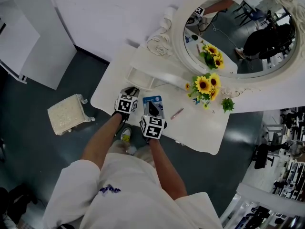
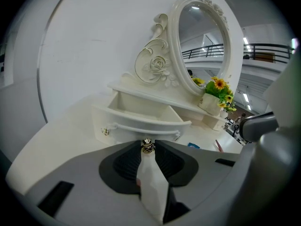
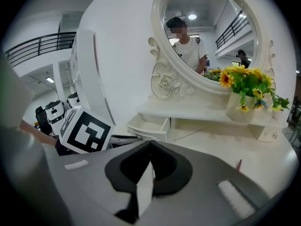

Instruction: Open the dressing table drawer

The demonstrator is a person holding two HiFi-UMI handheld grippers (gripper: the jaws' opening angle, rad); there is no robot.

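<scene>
Drawer (image 2: 141, 114) of the dressing table sits below and to the left of the mirror (image 2: 202, 46), under the little shelf at the mirror's foot. It already stands part-way out, and its bare inside shows from above. The left gripper (image 2: 147, 144) has its jaws narrowed onto the small gold knob (image 2: 147, 148) at the middle of the drawer front. The pads press the knob from both sides, right at their tips. The right gripper (image 3: 150, 144) hangs just beside it, further from the mirror, with its jaws fully together and nothing between them.

The step in hand looks like the pull itself, and it seems well along. To do it well, the pull should run straight away from the mirror, along the drawer's own line and level with the tabletop (image 2: 56, 135). The knob is small and round and held only at the jaw tips, so any twist or lift would likely let it slip out. A slow, even draw suits it. The drawer looks shallow, so it would be wise to stop while its back end is under the shelf. The right gripper does best to stay clear of the sunflowers (image 1: 205, 86) in front of the mirror.
</scene>
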